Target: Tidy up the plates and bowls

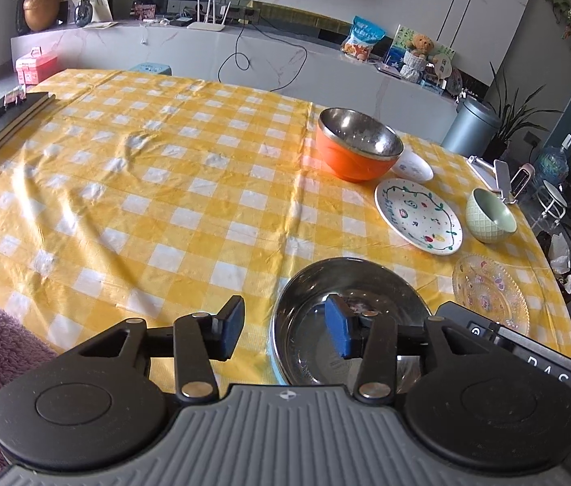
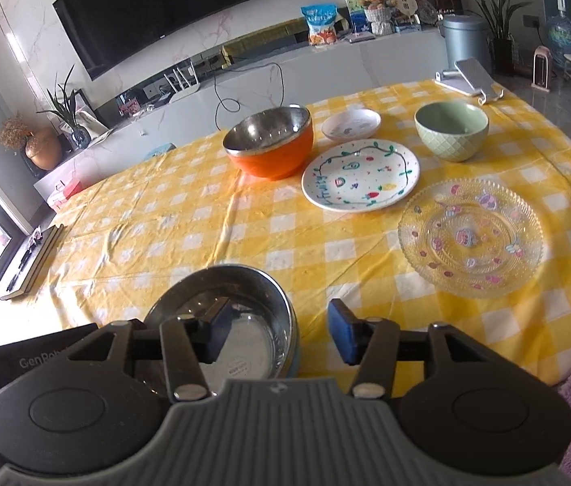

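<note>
Your left hand-held gripper and right hand-held gripper both had their jaws apart, each straddling one side of the steel bowl's rim without pinching it, and the bowl sat on the checked surface right at the near edge. Further back you had the orange bowl, small dish and green bowl in a row. The painted plate and glass plate lay in front of them.
</note>
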